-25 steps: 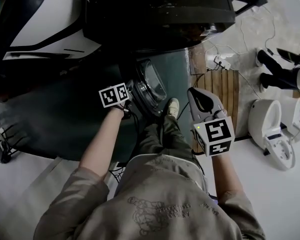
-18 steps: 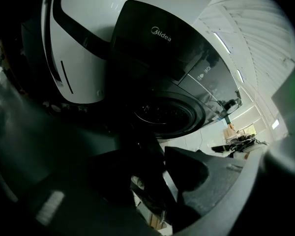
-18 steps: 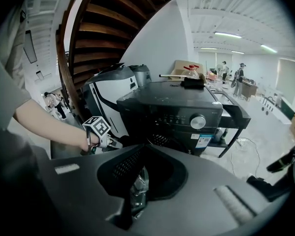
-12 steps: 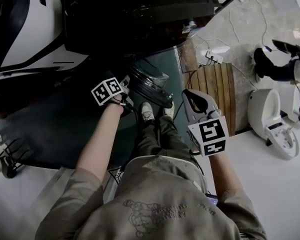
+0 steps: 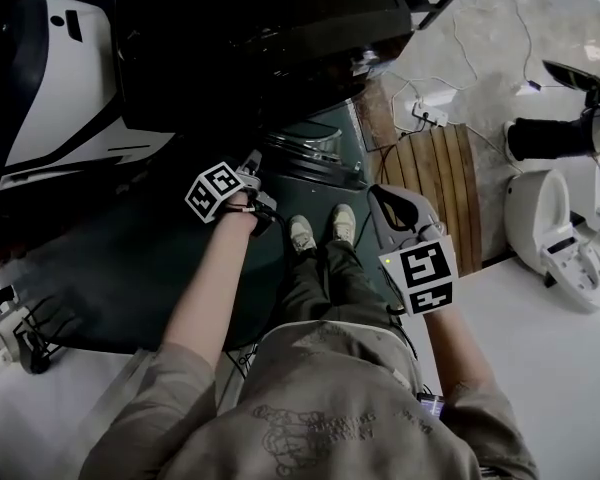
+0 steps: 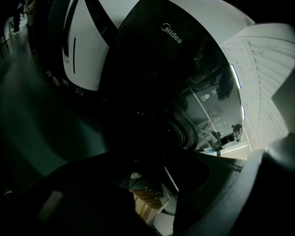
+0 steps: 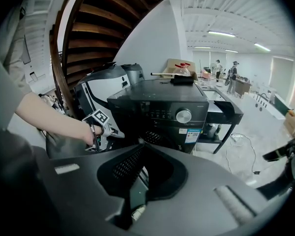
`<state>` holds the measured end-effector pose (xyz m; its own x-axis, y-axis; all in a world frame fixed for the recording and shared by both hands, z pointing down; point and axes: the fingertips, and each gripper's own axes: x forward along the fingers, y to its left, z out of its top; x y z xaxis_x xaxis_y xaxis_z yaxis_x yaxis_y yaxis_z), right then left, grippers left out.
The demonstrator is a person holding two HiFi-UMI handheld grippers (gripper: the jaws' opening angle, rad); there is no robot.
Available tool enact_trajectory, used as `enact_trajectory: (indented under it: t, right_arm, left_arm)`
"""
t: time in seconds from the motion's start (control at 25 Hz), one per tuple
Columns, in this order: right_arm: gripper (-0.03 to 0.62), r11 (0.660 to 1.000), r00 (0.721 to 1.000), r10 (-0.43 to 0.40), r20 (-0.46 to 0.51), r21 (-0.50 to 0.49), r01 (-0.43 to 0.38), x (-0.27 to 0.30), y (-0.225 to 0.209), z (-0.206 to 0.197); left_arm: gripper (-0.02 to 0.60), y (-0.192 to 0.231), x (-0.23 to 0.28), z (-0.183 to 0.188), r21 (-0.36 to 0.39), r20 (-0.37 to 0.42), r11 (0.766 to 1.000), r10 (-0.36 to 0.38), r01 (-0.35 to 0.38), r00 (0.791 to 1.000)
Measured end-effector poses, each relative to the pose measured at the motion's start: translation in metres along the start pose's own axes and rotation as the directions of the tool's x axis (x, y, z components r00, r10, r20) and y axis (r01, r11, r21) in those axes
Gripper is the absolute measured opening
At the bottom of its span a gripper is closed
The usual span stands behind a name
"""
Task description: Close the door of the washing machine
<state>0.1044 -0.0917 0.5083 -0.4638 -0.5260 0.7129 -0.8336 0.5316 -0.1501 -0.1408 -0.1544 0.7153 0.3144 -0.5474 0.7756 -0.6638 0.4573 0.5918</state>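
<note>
**Head view.**
- Washing machine (image 5: 270,38): black, seen from above.
- Door (image 5: 315,156): round, on the machine's front, lying flat or almost flat against it. No gap can be made out from here.
- Left gripper (image 5: 252,164): tips just beside the door's left rim. Contact cannot be told.
- Right gripper (image 5: 380,192): to the right of the door, apart from the machine.
- Shoes (image 5: 300,234): on the dark floor mat (image 5: 110,248), directly in front of the door.
- Wooden slat board (image 5: 442,168) and power strip (image 5: 430,116): on the floor to the machine's right.
- White appliance (image 5: 50,88): to the machine's left.

**Left gripper view.**
- Very dim. Only this view shows the brand mark on the machine's top and the door's glass (image 6: 189,132), which is seen slantwise, close against the machine's front.
- Jaws are together with nothing between them. The wooden slats show through the hollow behind the tips.

**Right gripper view.**
- Only this view shows the machine's front upright, with its control knob (image 7: 183,116) above the door's place.
- The right gripper's own jaws, tips met and holding nothing, cover most of the door.
- The left gripper, on a bare forearm, sits at the machine's lower left front.
- A wooden stair underside (image 7: 113,28) rises behind the machine.
</note>
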Motion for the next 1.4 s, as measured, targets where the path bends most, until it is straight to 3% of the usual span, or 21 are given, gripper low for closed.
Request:
enact_trajectory:
  t: [0.56, 0.88, 1.4]
  right_arm:
    - [0.028, 0.999, 0.999, -0.033, -0.002, -0.003, 0.033, -0.003, -0.011, -0.008]
    - [0.028, 0.999, 0.999, -0.042, -0.009, 0.023, 0.042, 0.0, -0.014, -0.014]
    - [0.029, 0.999, 0.999, -0.04, -0.024, 0.018, 0.041, 0.018, -0.026, -0.007]
  left_arm:
    - [0.209, -0.017, 0.017, 0.015, -0.139, 0.139, 0.986, -0.073, 0.092, 0.988]
    - [0.222, -0.026, 0.026, 0.026, -0.165, 0.175, 0.978, -0.097, 0.126, 0.98]
    - [0.224, -0.048, 0.048, 0.058, -0.267, 0.296, 0.93, -0.169, 0.251, 0.94]
